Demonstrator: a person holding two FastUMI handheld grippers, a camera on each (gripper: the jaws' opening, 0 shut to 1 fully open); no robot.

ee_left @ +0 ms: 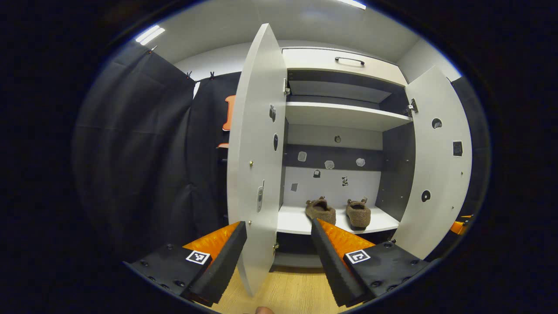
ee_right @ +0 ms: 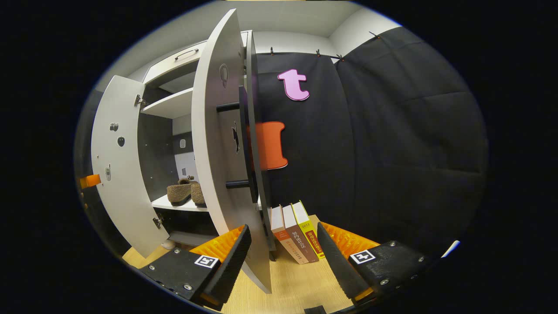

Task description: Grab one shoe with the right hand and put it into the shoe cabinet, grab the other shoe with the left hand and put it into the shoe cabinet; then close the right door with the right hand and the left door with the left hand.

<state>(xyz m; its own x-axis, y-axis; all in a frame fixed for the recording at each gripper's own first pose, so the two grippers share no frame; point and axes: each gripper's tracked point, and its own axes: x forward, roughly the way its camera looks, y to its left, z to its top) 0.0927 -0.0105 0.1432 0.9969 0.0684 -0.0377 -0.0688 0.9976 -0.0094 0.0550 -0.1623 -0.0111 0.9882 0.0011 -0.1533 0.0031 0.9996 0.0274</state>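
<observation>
Two brown fuzzy shoes [ee_left: 321,210] [ee_left: 358,213] sit side by side on the white lower shelf [ee_left: 292,224] of the shoe cabinet. Both cabinet doors stand open. In the left gripper view the left door [ee_left: 257,165] is seen nearly edge-on, and its lower edge runs between the fingers of my open left gripper [ee_left: 277,224], close to the left finger. The right door [ee_left: 436,165] hangs open at the right. In the right gripper view the right door [ee_right: 222,152] stands edge-on between the fingers of my open right gripper [ee_right: 284,227]. The shoes [ee_right: 179,192] show past it.
Three books [ee_right: 296,235] lean against the cabinet's right side on the wooden surface [ee_right: 296,283]. An upper shelf [ee_left: 344,115] and a top drawer with a handle [ee_left: 348,61] sit above the shoes. Black cloth walls flank the cabinet on both sides.
</observation>
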